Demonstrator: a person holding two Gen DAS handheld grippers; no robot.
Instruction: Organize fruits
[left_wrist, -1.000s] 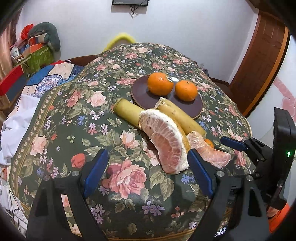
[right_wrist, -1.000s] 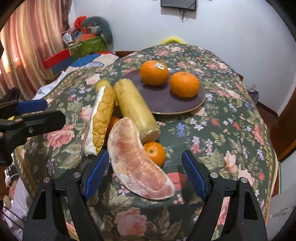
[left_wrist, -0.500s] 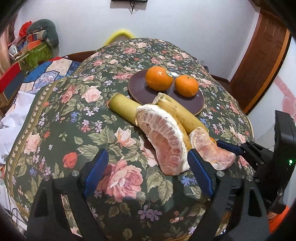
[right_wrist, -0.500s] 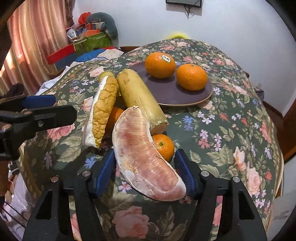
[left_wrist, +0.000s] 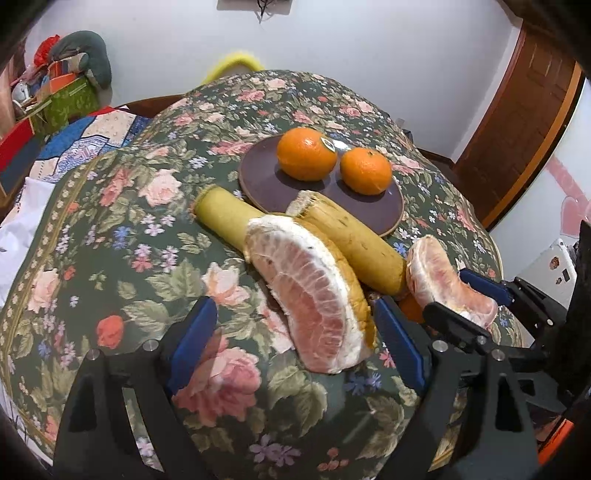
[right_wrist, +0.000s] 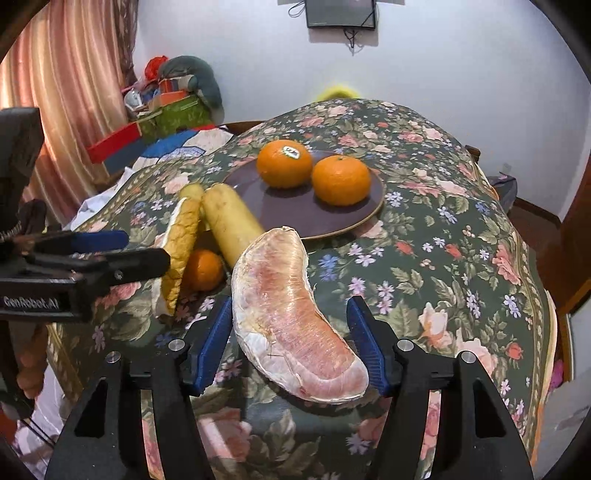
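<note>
The peeled pomelo wedge (right_wrist: 295, 317) sits gripped between the right gripper (right_wrist: 291, 341) pads, whose jaws have just been closing, above the floral cloth (right_wrist: 443, 266) near the plate (right_wrist: 288, 214). The left gripper (left_wrist: 295, 343) hangs released around a second wedge (left_wrist: 310, 291)

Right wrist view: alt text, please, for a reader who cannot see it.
Right tongs grip a peeled pomelo segment above a floral tablecloth. Behind, two oranges sit on a brown plate; the open left tongs reach in.
</note>
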